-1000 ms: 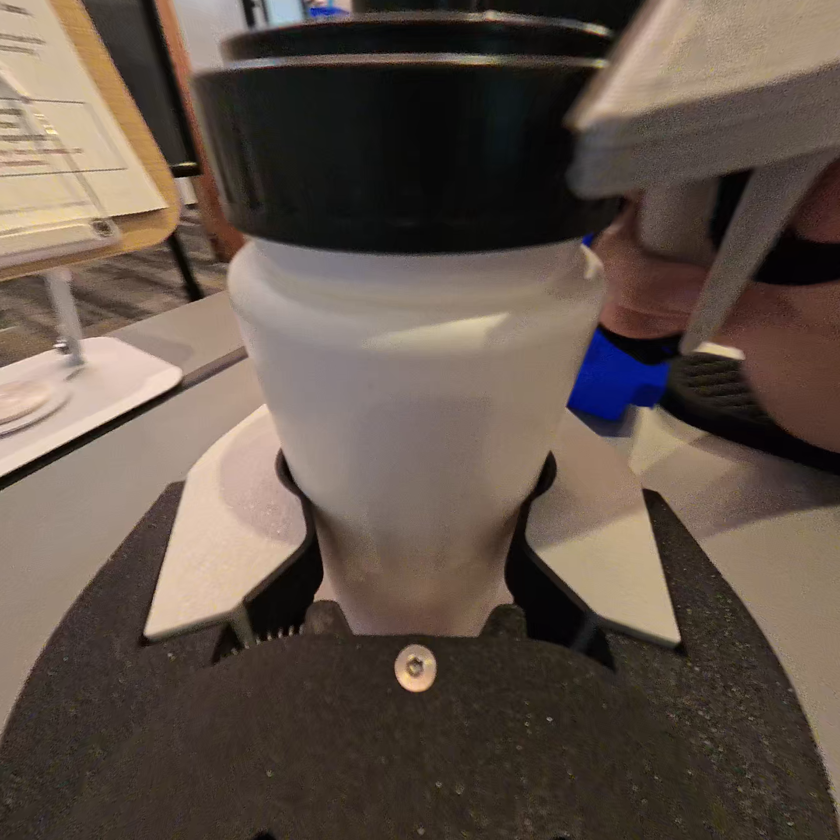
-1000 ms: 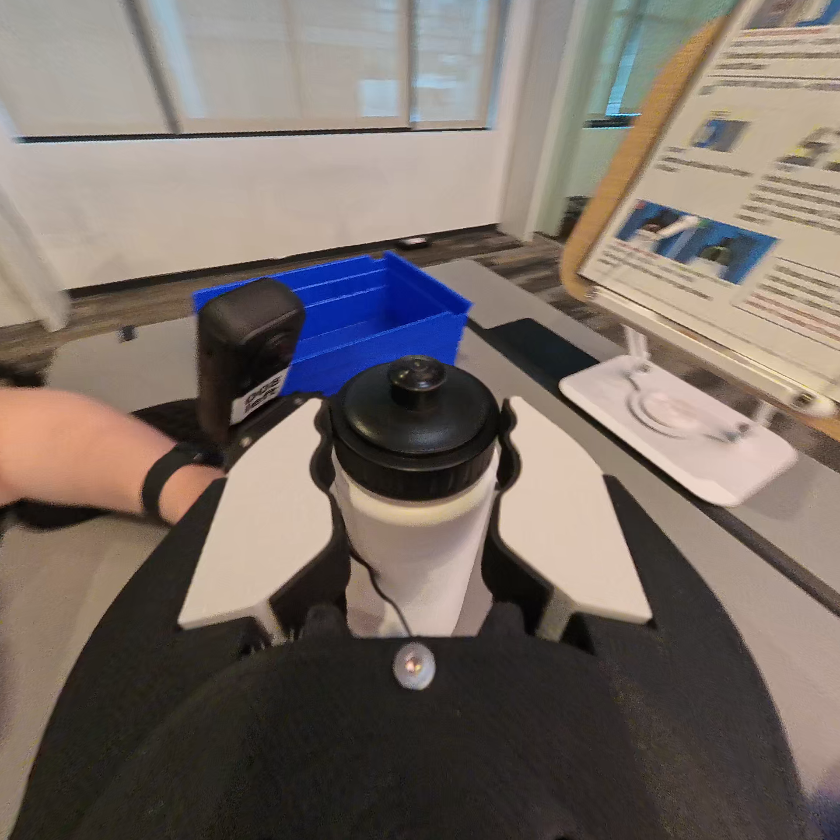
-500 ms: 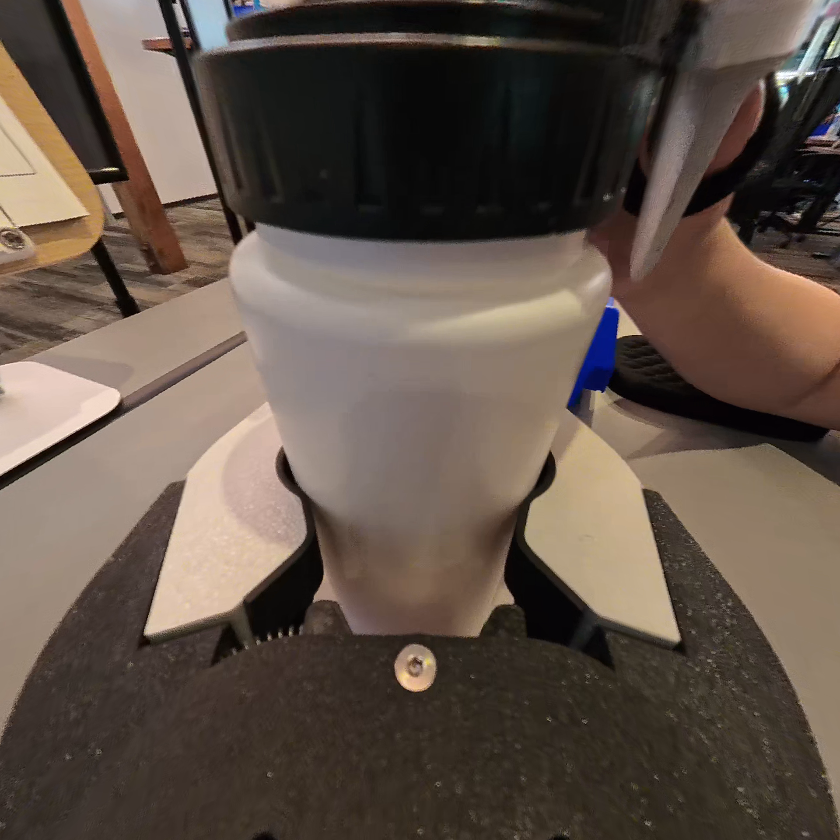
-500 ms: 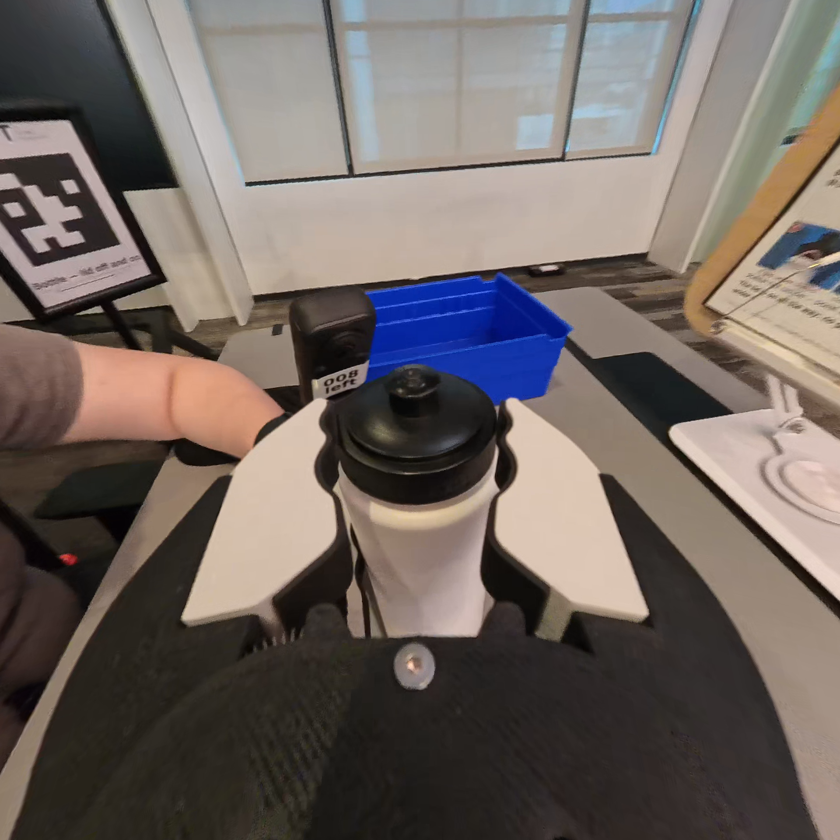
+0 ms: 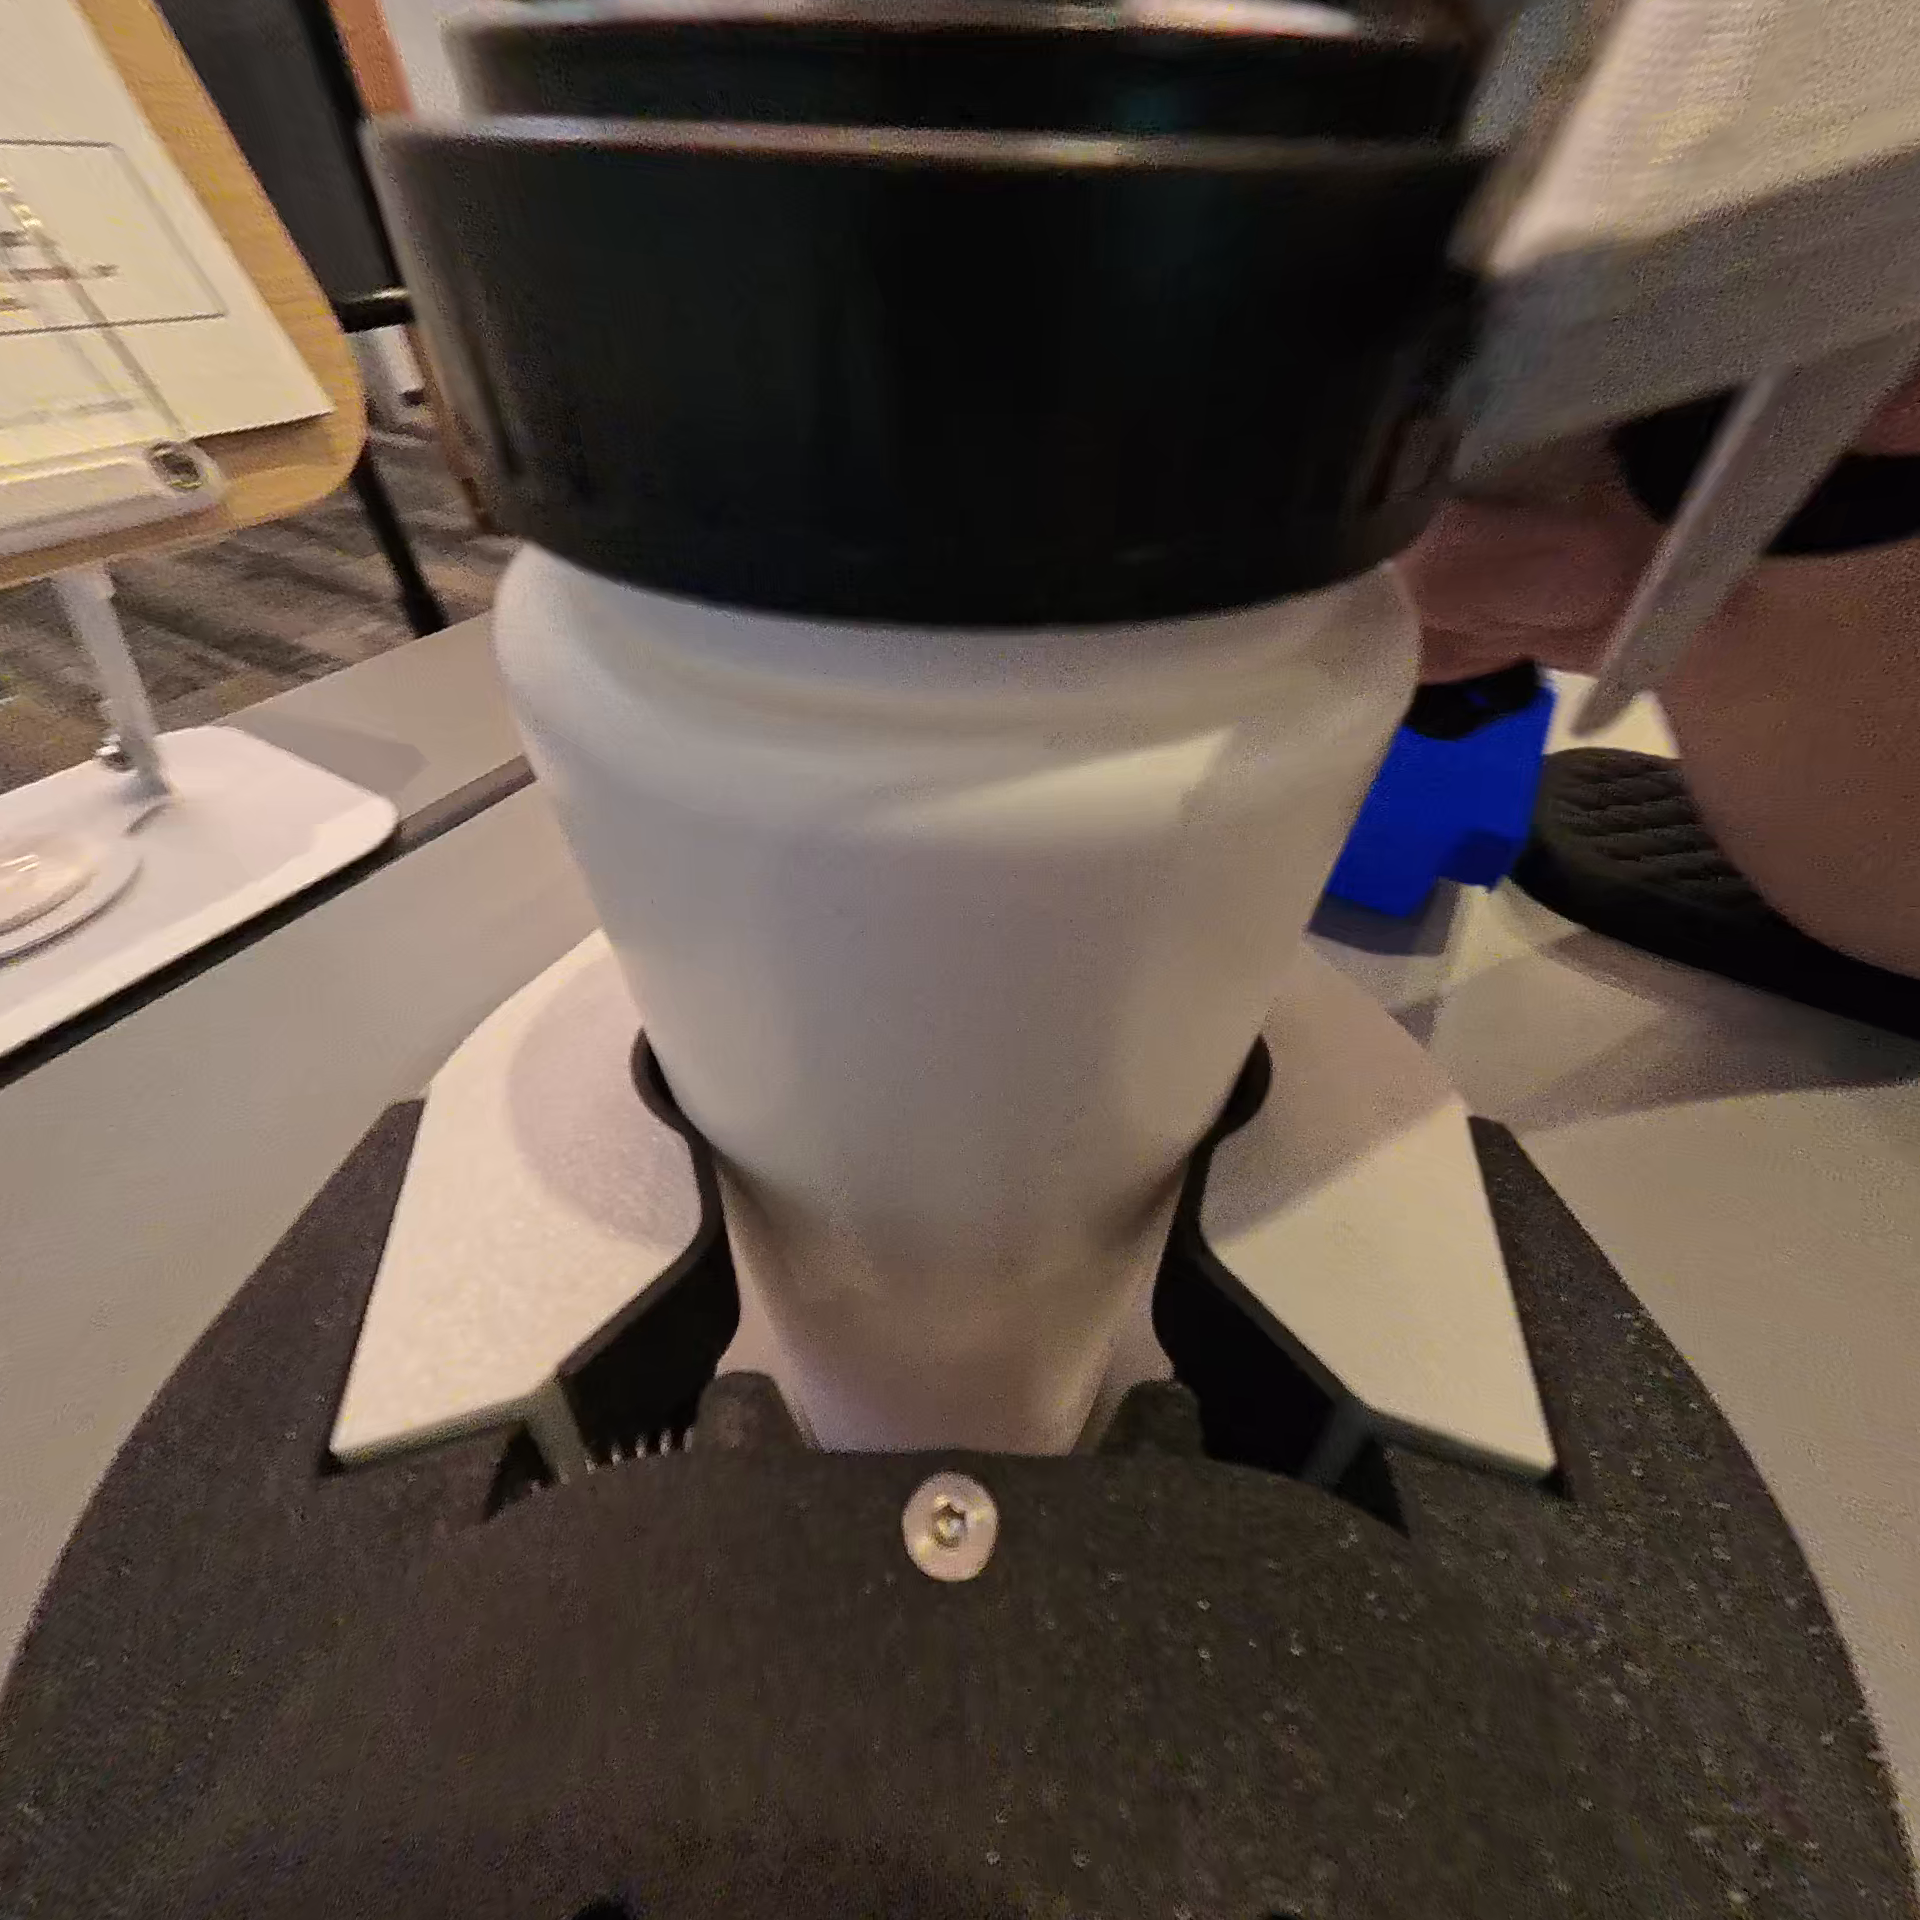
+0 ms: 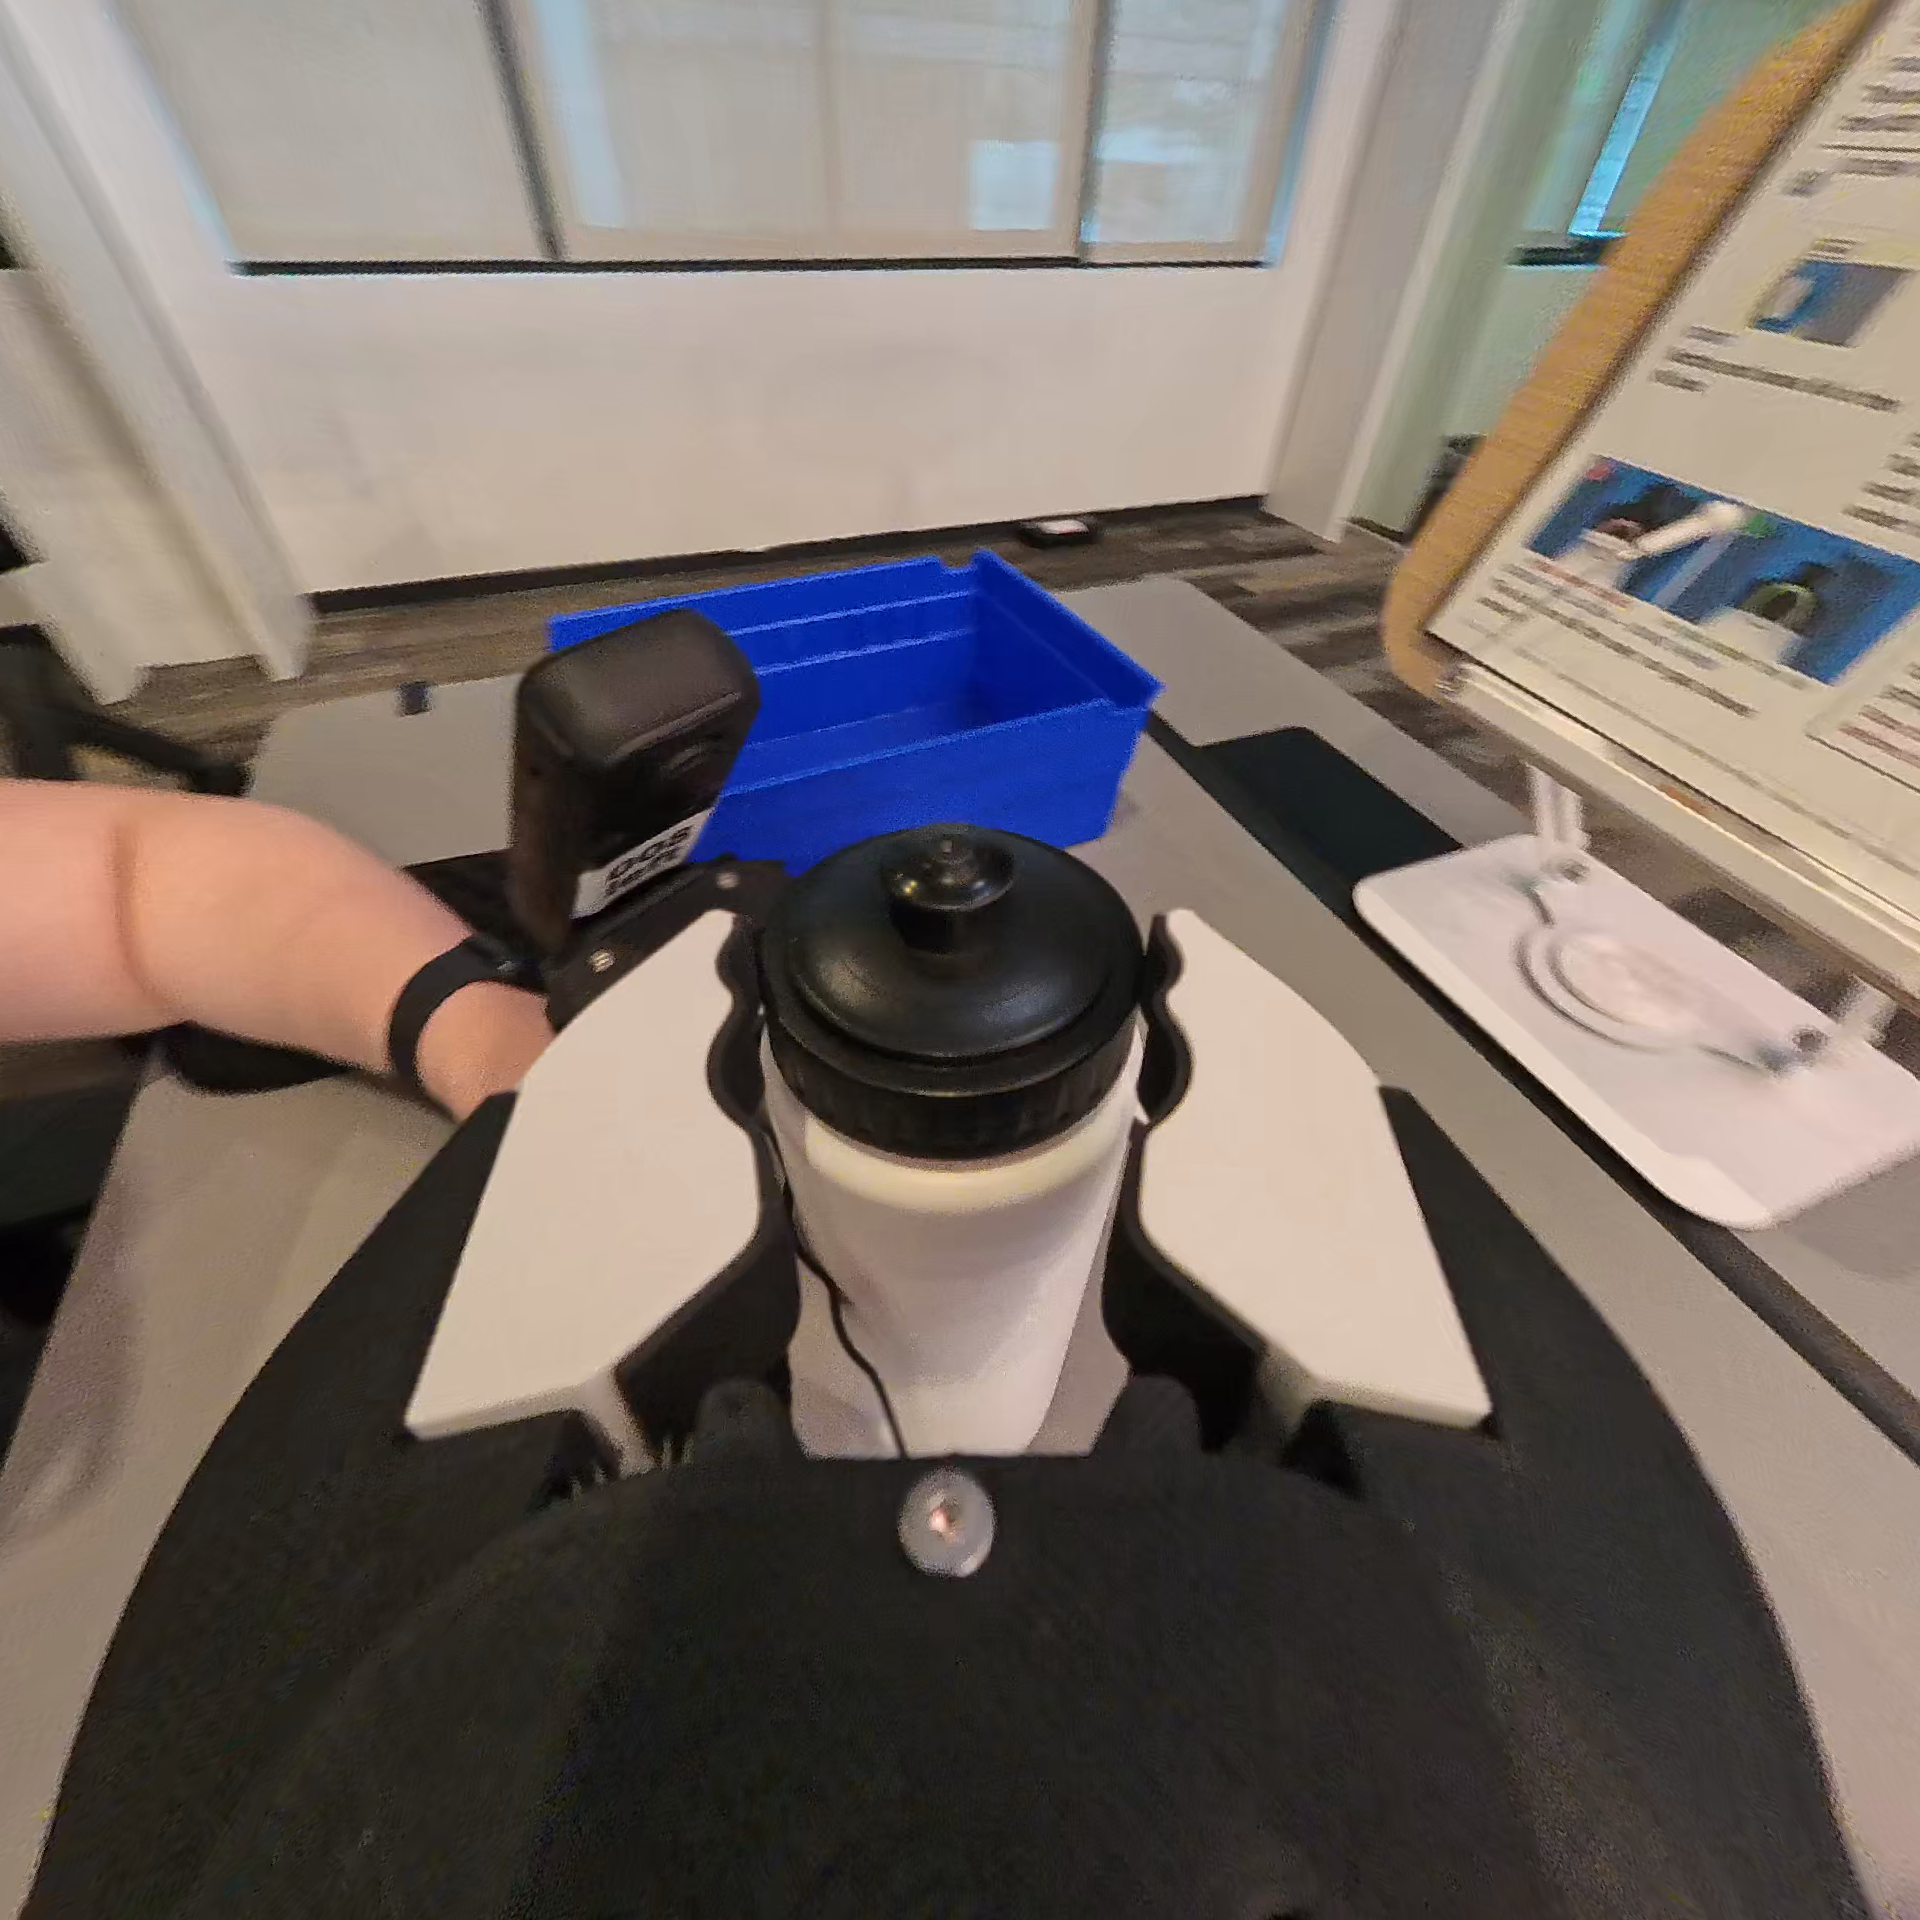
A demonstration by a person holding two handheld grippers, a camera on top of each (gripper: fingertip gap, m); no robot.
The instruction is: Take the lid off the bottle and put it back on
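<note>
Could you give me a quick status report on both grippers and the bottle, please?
Left gripper shut on the white bottle body. Right gripper shut on the black lid, lid seated on the bottle. Nothing in the way; blue bin behind.

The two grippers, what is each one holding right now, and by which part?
The left gripper clamps the white bottle around its body. The right gripper grips the black lid by its sides.

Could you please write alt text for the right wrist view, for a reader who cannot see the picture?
The right gripper has its jaws closed around the black lid of a white bottle, and the lid is on the bottle. The left gripper, held by a person's hand, is at the bottle's left. Behind on the grey table are a blue bin and a document stand.
</note>
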